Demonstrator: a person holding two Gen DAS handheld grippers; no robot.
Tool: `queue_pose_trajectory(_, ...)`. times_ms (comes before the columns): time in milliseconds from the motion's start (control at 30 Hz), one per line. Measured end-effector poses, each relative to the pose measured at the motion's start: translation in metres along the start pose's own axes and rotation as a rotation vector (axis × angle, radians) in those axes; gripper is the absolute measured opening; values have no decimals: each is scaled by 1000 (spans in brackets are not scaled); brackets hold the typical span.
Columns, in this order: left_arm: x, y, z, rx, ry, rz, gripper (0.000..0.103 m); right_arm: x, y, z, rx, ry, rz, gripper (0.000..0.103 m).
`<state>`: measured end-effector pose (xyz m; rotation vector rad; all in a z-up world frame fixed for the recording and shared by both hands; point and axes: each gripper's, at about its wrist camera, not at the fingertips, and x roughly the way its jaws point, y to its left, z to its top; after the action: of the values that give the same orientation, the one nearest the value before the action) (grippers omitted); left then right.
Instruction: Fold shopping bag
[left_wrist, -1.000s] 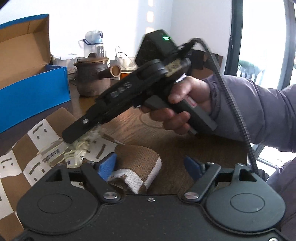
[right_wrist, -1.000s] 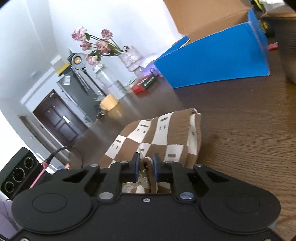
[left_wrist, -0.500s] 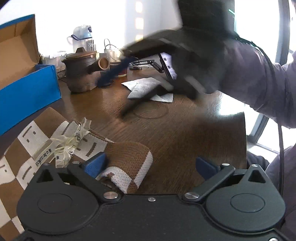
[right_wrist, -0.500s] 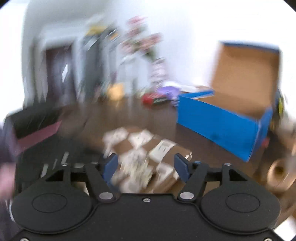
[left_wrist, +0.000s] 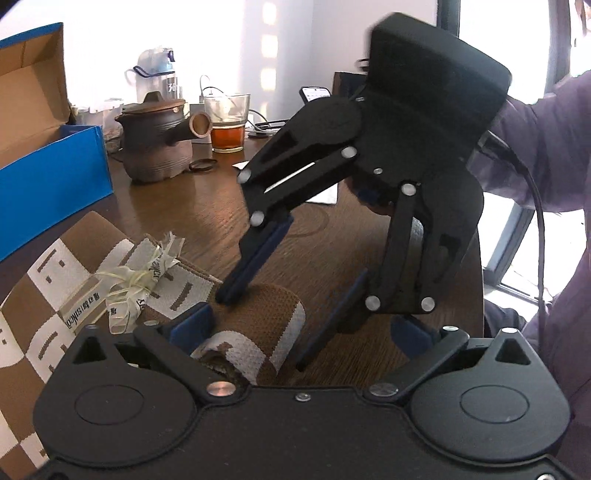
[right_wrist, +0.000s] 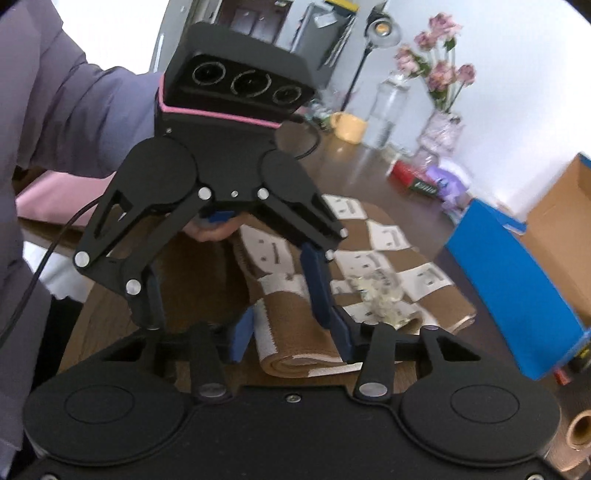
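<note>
Right gripper closing around rolled, knitted checkered shopping bag.

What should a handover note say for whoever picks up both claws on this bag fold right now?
Left claw: open wide, straddling the rolled end of the bag, gripping nothing.
Right claw: jaws closing around that same folded end; pads not pressing yet.
Shopping bag: brown-and-white checked, lying on the wooden table beside the blue box, its near end rolled over, its tied ribbon on top.
Done: first fold of the near end.
Left: probably grip the roll, continue folding, flatten.
</note>
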<state>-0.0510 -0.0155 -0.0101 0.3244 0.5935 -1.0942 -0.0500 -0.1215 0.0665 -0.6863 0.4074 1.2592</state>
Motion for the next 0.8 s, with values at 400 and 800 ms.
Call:
queue_pose_trajectory(400,4,-10,1,73,28,44,102,12,-8,2,-26,65,119,69)
queue_pose_trajectory(800,6,-61,-2,173,95,100,103,-5,2,4,138,87,104,31)
